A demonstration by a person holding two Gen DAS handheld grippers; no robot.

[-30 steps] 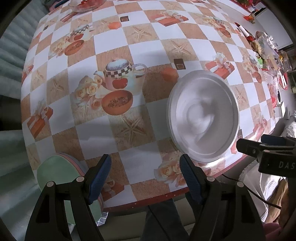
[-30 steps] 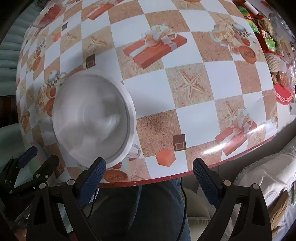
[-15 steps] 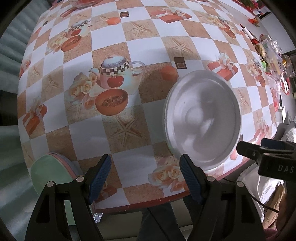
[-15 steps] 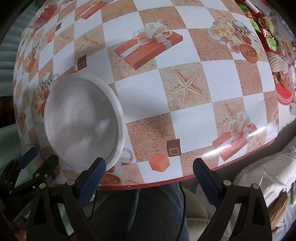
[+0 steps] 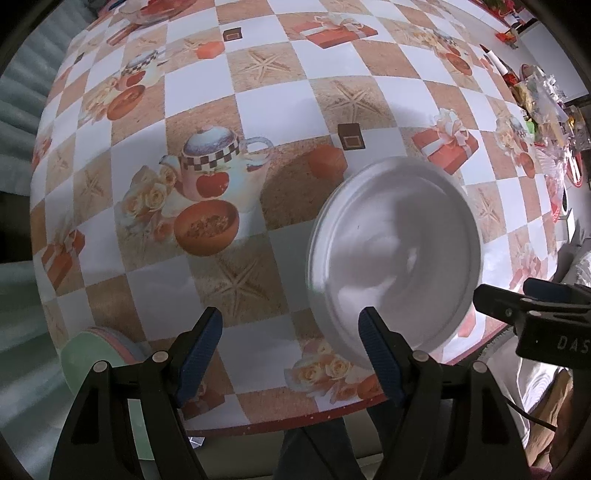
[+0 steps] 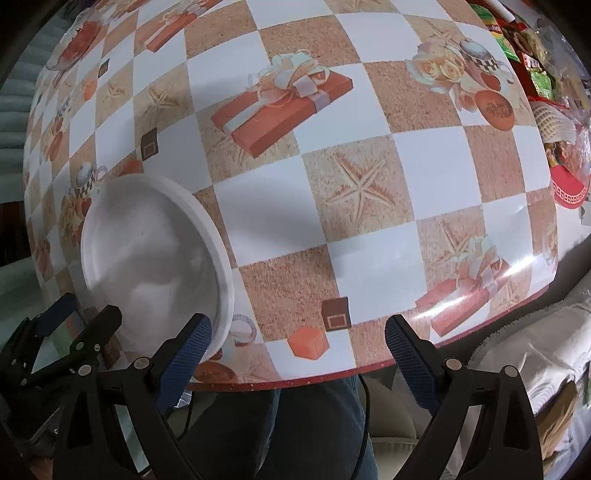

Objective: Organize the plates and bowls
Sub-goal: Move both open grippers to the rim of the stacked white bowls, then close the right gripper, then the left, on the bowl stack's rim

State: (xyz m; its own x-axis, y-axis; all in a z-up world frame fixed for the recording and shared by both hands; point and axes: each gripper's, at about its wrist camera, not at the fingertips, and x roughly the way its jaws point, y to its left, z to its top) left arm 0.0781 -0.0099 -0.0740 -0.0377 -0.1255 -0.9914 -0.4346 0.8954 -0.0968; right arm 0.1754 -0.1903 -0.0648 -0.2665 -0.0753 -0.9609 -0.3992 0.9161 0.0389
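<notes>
A white plate (image 5: 395, 254) lies on the patterned tablecloth near the table's front edge; it also shows in the right wrist view (image 6: 151, 258) at the left. My left gripper (image 5: 291, 354) is open and empty above the front edge, its right finger (image 5: 376, 350) over the plate's near rim. My right gripper (image 6: 295, 354) is open and empty, its left finger (image 6: 184, 354) by the plate's near rim. A stack of green and pink plates (image 5: 92, 354) sits at the lower left of the left wrist view, partly hidden by the left gripper.
The table edge (image 6: 295, 380) runs just below both grippers, with the person's legs (image 6: 295, 435) under it. Packets and clutter (image 6: 546, 74) crowd the far right of the table. A glass bowl (image 5: 155, 11) stands at the far left.
Both grippers have drifted over the table. The white plate sits further left in the right wrist view than before. Both grippers stay open.
</notes>
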